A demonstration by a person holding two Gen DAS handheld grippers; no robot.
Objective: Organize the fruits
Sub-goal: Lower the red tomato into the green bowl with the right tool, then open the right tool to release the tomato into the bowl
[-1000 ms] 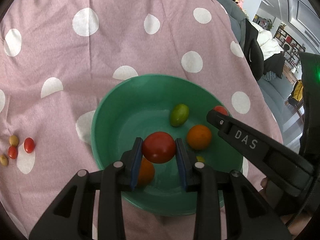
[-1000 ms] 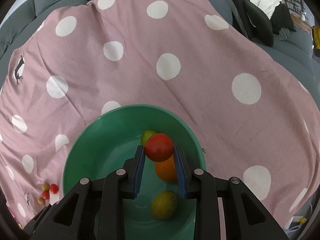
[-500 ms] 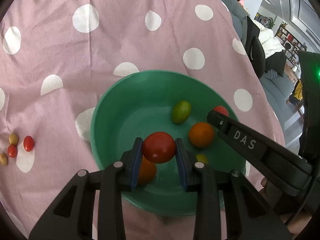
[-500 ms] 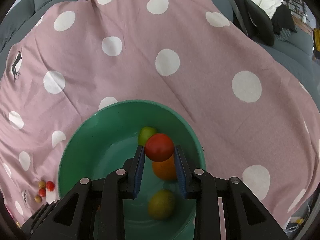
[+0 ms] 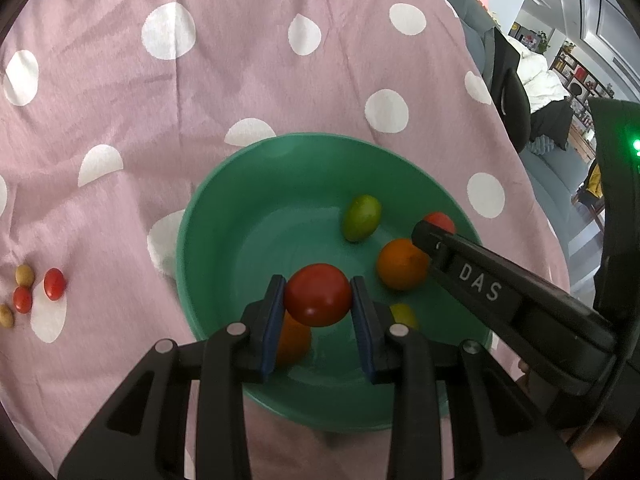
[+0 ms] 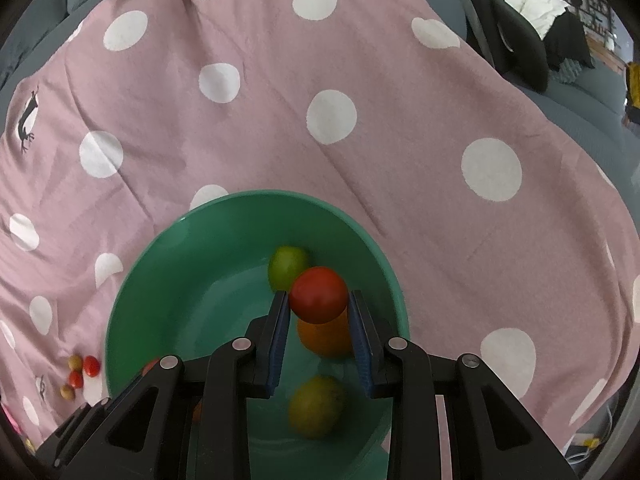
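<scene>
A green bowl (image 5: 224, 208) sits on a pink polka-dot cloth (image 5: 200, 92). My left gripper (image 5: 318, 300) is shut on a red tomato (image 5: 318, 294) and holds it over the bowl's near side. My right gripper (image 6: 319, 300) is shut on another red tomato (image 6: 319, 294) over the bowl (image 6: 168, 248); its finger also shows in the left wrist view (image 5: 480, 280). In the bowl lie a green fruit (image 5: 361, 218), an orange fruit (image 5: 401, 264), another orange one (image 5: 294, 340) under my left fingers, and a yellow-green fruit (image 6: 316, 406).
Several small red and yellow cherry tomatoes (image 5: 32, 290) lie on the cloth left of the bowl; they also show in the right wrist view (image 6: 78, 372). A grey sofa with dark cushions (image 6: 520, 48) lies beyond the cloth's right edge.
Both grippers keep their tomatoes and have drifted slightly; the bowl sits a little further from the cameras' lower edge than before.
</scene>
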